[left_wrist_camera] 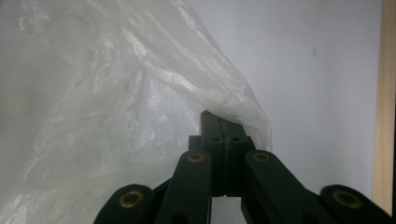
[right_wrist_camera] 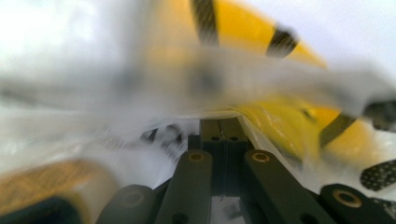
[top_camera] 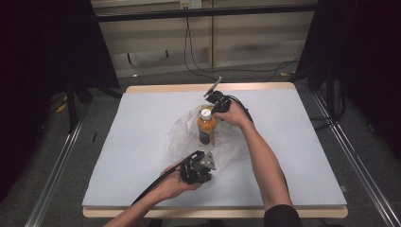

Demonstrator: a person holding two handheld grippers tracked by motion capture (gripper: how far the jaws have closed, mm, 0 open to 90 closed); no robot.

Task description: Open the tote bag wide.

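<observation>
Nearest, the left tongs [top_camera: 204, 160] are pinched shut on the near edge of the crinkled clear plastic bag [top_camera: 182, 130]. Upright inside stands the orange drink bottle with white cap [top_camera: 206, 125]; the right tongs [top_camera: 213, 109], clamped on the bag's far rim, sit beside its cap.

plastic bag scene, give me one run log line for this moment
left hand-held gripper: shut on plastic bag edge | right hand-held gripper: shut on bag film | orange bottle: upright inside bag | table

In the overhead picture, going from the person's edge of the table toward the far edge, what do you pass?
Left gripper, pinching the clear plastic bag → orange bottle standing in the bag → right gripper, at the bag's far side.
</observation>
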